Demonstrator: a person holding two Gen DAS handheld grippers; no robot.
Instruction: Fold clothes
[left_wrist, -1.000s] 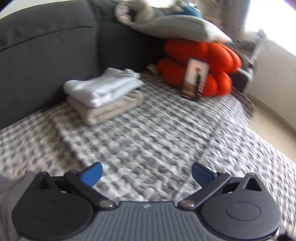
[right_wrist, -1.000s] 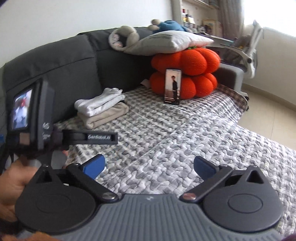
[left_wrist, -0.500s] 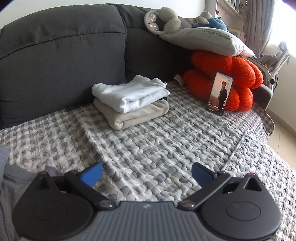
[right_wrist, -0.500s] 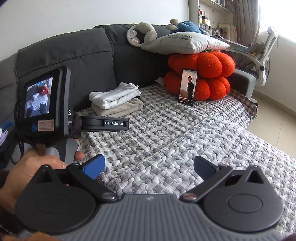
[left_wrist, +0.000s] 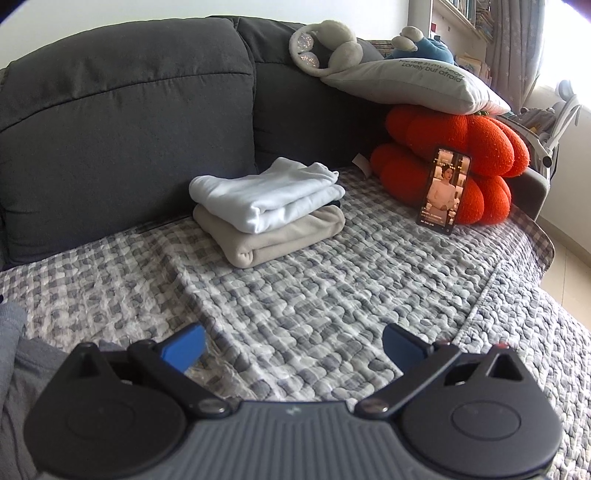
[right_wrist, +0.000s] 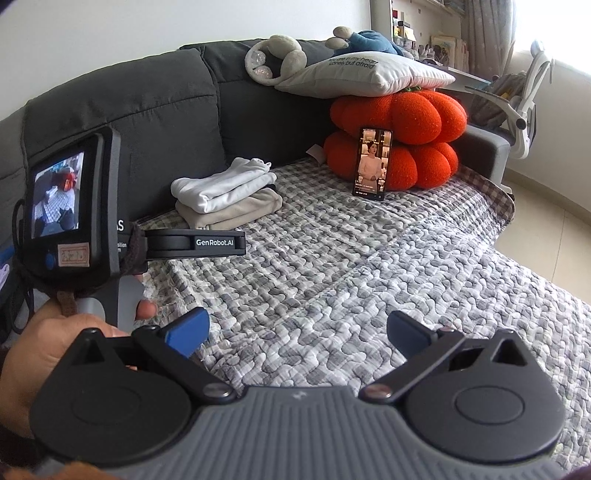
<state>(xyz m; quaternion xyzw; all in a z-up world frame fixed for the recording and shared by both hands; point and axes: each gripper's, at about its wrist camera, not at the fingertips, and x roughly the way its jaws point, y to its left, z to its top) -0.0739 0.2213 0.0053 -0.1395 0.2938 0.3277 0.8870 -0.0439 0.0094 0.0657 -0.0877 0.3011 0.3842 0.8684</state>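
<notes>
A home living room: a dark grey sofa (left_wrist: 125, 122) draped in a checked quilt (left_wrist: 332, 280) held plush toys (left_wrist: 328, 48), a slogan pillow (left_wrist: 413, 85) and orange pumpkin cushions (left_wrist: 461, 147), with bookshelves (right_wrist: 424, 33) by a bright curtained window (right_wrist: 491, 29).

Checked quilt (left_wrist: 332, 295) covers sofa seat; on it: folded clothes stack (left_wrist: 269, 210), orange cushions (left_wrist: 461, 162), propped phone (left_wrist: 443, 190).
</notes>
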